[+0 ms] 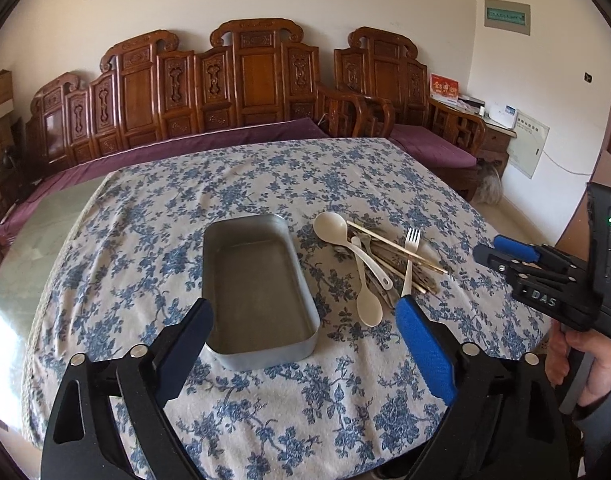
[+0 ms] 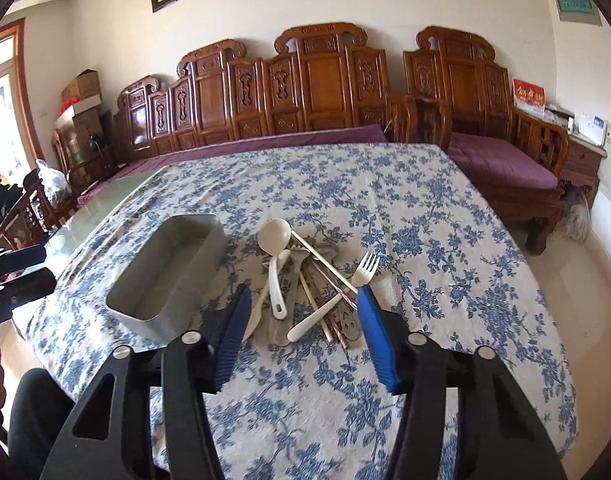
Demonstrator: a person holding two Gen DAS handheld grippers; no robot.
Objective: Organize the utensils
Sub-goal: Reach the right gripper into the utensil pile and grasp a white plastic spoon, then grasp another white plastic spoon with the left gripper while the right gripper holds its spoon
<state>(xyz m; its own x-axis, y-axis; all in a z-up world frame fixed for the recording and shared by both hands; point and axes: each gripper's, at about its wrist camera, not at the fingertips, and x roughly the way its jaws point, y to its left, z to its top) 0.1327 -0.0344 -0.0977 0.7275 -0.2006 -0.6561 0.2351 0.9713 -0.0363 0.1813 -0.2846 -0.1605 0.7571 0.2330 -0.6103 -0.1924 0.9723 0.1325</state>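
Tin (image 2: pixel 165 276) walls off utensil pile (image 2: pixel 309 292) leftward; cloth (image 2: pixel 445 280) rightward bare.

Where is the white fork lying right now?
In both wrist views the white fork sits on the right edge of the utensil pile, tines pointing away, crossing the chopsticks, right of the metal tin.

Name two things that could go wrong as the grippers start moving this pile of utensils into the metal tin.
The utensils lie crossed in a heap, so the right gripper, open just above them, may lift several or drag neighbours. The thin chopsticks could slip from the pads. The metal tin sits loose on a wrinkled tablecloth and may slide if bumped.
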